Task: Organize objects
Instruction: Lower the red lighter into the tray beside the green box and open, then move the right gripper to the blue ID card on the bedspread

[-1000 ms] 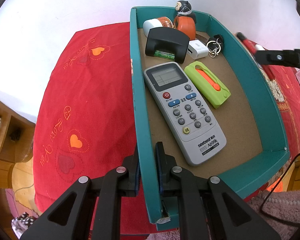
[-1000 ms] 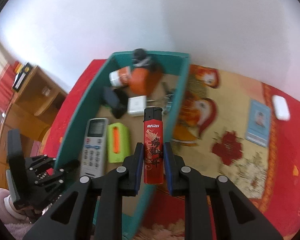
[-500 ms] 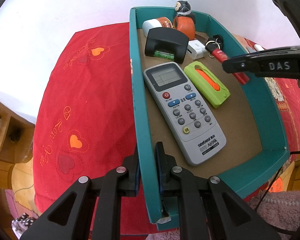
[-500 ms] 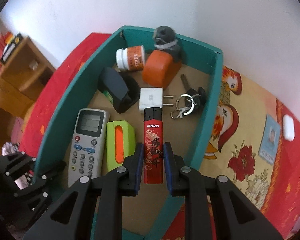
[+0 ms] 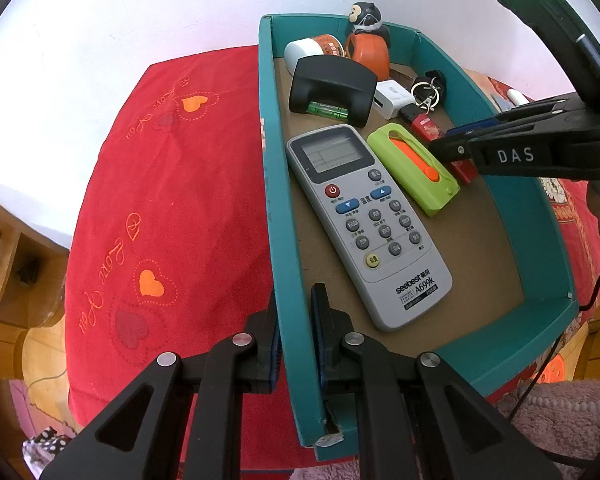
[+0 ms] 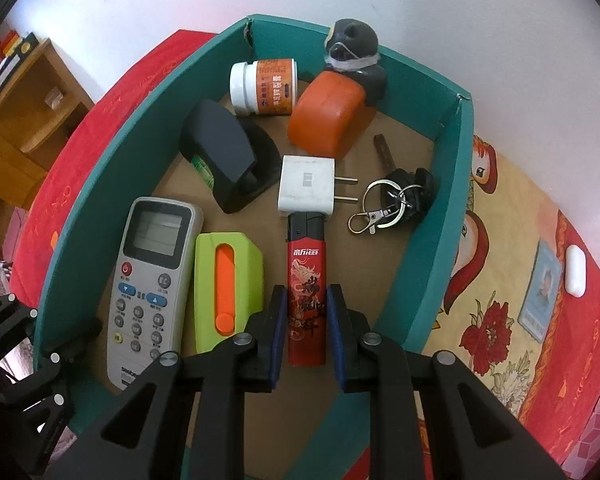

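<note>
Since a second ago, my right gripper (image 6: pixel 307 322) has carried the clamped red lighter (image 6: pixel 306 280) down into the teal box (image 6: pixel 440 216), beside the green case (image 6: pixel 228 292); release looks next. Left gripper (image 5: pixel 294 344) pinches the box wall.

Both tools are matte black plastic: the left gripper (image 5: pixel 294 344) and the right gripper (image 6: pixel 307 330) each have triangular cut-out arms, round silver screws at the pivots and blue pads lining the jaws. The right one bears white "DAS" lettering (a green light glows above it).
</note>
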A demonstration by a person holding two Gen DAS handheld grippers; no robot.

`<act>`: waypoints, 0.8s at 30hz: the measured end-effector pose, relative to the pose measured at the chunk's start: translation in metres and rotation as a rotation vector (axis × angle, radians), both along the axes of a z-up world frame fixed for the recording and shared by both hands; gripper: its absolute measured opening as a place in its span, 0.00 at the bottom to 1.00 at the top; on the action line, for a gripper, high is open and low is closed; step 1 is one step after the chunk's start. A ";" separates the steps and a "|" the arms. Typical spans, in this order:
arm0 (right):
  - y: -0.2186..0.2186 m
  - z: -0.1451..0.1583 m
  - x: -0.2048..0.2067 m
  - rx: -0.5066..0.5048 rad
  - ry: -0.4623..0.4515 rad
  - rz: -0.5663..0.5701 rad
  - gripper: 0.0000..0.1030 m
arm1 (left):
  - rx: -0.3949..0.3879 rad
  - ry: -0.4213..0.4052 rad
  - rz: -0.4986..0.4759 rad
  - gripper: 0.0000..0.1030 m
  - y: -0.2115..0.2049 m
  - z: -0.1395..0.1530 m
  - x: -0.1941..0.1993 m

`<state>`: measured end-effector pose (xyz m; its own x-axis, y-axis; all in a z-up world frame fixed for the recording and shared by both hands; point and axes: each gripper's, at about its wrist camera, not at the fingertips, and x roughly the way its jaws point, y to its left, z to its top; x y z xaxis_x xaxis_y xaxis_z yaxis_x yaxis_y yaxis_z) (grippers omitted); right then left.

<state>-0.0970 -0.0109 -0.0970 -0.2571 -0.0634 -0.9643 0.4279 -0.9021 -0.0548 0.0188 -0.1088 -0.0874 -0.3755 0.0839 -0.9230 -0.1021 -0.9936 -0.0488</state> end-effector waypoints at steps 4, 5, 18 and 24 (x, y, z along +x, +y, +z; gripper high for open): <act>0.002 0.001 0.000 -0.032 -0.002 -0.011 0.19 | 0.000 -0.001 0.000 0.13 0.000 0.000 0.000; 0.004 0.002 0.000 -0.043 -0.002 -0.021 0.19 | 0.000 0.000 0.000 0.13 0.000 0.000 0.000; 0.033 0.038 0.011 -0.154 0.048 -0.048 0.47 | 0.003 -0.003 0.006 0.13 0.007 0.001 0.000; 0.064 0.070 0.003 -0.221 0.092 -0.111 0.47 | 0.009 -0.004 0.013 0.13 0.007 0.002 0.001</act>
<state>-0.0943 0.0527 -0.0269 -0.3602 -0.2361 -0.9025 0.3279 -0.9378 0.1144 0.0200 -0.1014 -0.0857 -0.3732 0.0878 -0.9236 -0.0891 -0.9943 -0.0585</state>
